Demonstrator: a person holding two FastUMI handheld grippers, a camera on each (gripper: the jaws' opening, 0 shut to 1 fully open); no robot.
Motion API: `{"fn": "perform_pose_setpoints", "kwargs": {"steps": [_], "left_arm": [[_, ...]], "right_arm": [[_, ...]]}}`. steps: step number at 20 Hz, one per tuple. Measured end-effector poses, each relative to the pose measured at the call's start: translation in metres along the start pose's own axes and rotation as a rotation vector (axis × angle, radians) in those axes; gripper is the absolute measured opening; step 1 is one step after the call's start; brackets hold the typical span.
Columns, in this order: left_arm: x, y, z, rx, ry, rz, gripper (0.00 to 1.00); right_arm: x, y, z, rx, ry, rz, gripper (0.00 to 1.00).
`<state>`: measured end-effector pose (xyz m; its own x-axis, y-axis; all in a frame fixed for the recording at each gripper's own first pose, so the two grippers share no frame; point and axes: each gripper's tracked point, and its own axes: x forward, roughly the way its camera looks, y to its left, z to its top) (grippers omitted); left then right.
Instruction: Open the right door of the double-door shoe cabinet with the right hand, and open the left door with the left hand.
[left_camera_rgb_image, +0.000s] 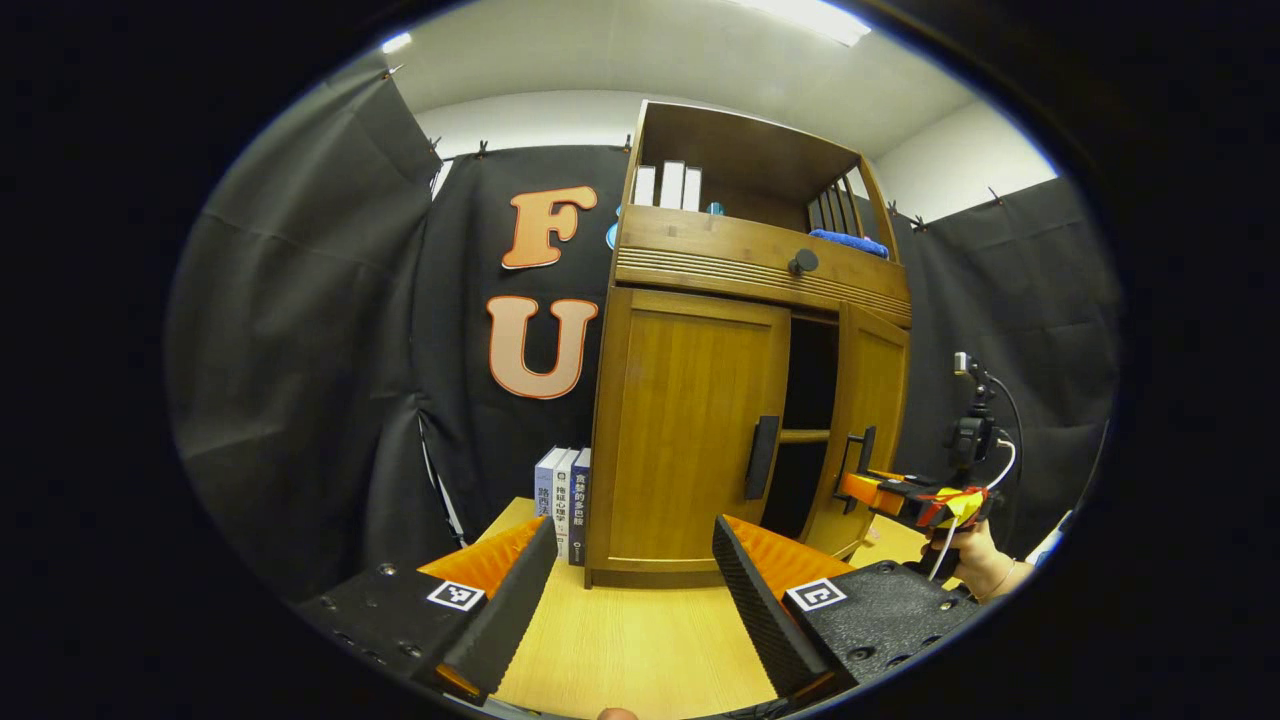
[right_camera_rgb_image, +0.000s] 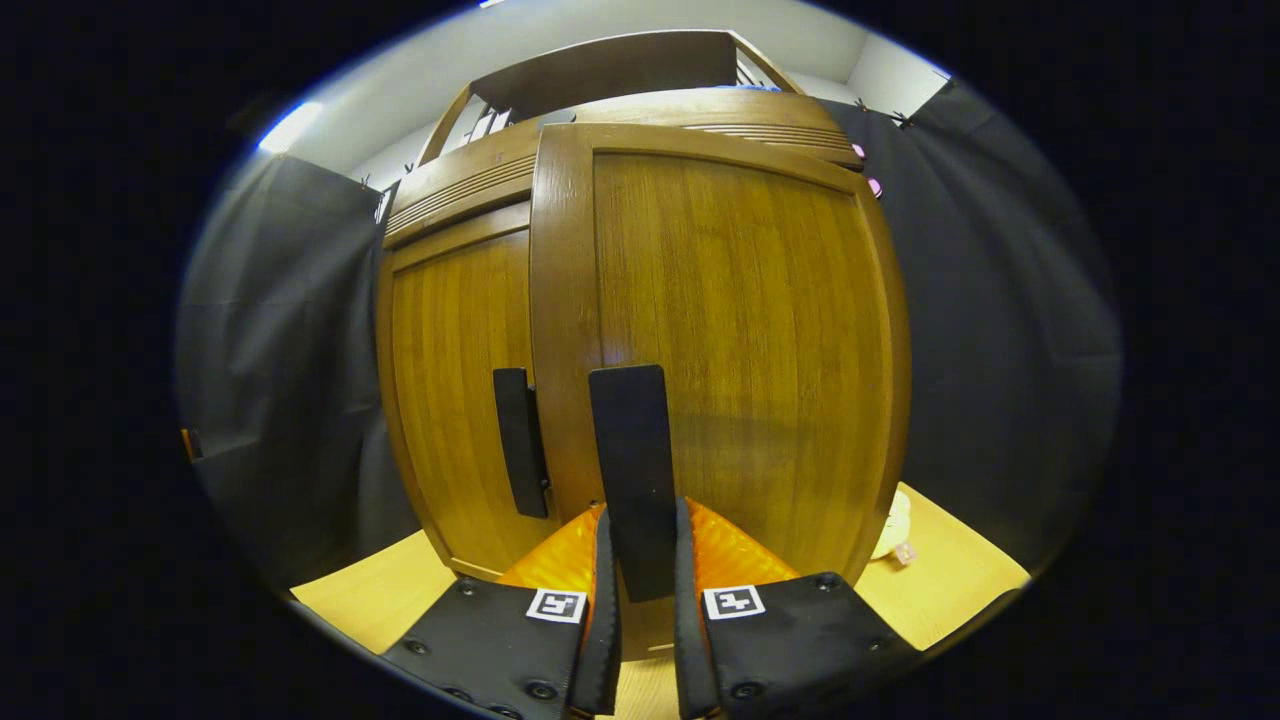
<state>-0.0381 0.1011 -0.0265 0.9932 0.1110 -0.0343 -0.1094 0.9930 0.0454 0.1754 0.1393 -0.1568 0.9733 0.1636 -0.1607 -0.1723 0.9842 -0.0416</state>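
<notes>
The wooden shoe cabinet (left_camera_rgb_image: 700, 420) stands on the table. Its left door (left_camera_rgb_image: 690, 430) is closed, with a black handle (left_camera_rgb_image: 762, 457) at its inner edge. The right door (left_camera_rgb_image: 872, 420) is swung partly out, leaving a dark gap. My left gripper (left_camera_rgb_image: 633, 530) hangs open in front of the left door, short of it, with nothing between its fingers. My right gripper (right_camera_rgb_image: 642, 525) is shut on the right door's black handle (right_camera_rgb_image: 628, 450); this gripper (left_camera_rgb_image: 880, 492) also shows at the right of the left gripper view, held by a hand (left_camera_rgb_image: 975, 560). The left door's handle (right_camera_rgb_image: 520, 440) sits just beside it.
Three books (left_camera_rgb_image: 562, 500) stand against the cabinet's left side. A knobbed drawer (left_camera_rgb_image: 802, 262) lies above the doors, with white boxes (left_camera_rgb_image: 668, 185) and a blue cloth (left_camera_rgb_image: 848, 242) on the open shelf. The wooden tabletop (left_camera_rgb_image: 640, 640) stretches in front. A small pale object (right_camera_rgb_image: 893, 535) lies right of the cabinet.
</notes>
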Motion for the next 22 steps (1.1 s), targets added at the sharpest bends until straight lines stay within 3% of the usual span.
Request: {"fn": "perform_pose_setpoints", "kwargs": {"steps": [1, 6, 7, 8, 14, 16, 22], "left_arm": [[0.000, 0.000, 0.000, 0.002, -0.002, 0.002, 0.95], [-0.004, 0.001, 0.008, -0.002, 0.003, 0.008, 0.95], [-0.004, 0.000, 0.007, -0.006, 0.007, 0.005, 0.95], [-0.003, -0.003, 0.006, -0.010, 0.010, 0.001, 0.92], [0.005, -0.017, -0.001, -0.022, 0.028, -0.021, 0.95], [0.007, -0.026, -0.002, -0.035, 0.030, -0.039, 0.92], [0.018, -0.059, -0.007, -0.047, 0.049, -0.096, 0.92]], "right_arm": [[-0.002, 0.000, 0.001, 0.000, -0.001, 0.003, 0.30], [-0.024, -0.011, 0.001, 0.011, 0.008, 0.008, 0.29], [-0.030, -0.014, 0.000, 0.014, 0.007, 0.004, 0.34], [-0.036, -0.016, 0.001, 0.013, 0.005, -0.002, 0.29], [-0.077, -0.042, 0.002, 0.005, 0.001, -0.034, 0.33], [-0.091, -0.055, 0.003, -0.002, -0.001, -0.053, 0.25], [-0.126, -0.094, 0.004, -0.056, -0.020, -0.129, 0.28]]}}
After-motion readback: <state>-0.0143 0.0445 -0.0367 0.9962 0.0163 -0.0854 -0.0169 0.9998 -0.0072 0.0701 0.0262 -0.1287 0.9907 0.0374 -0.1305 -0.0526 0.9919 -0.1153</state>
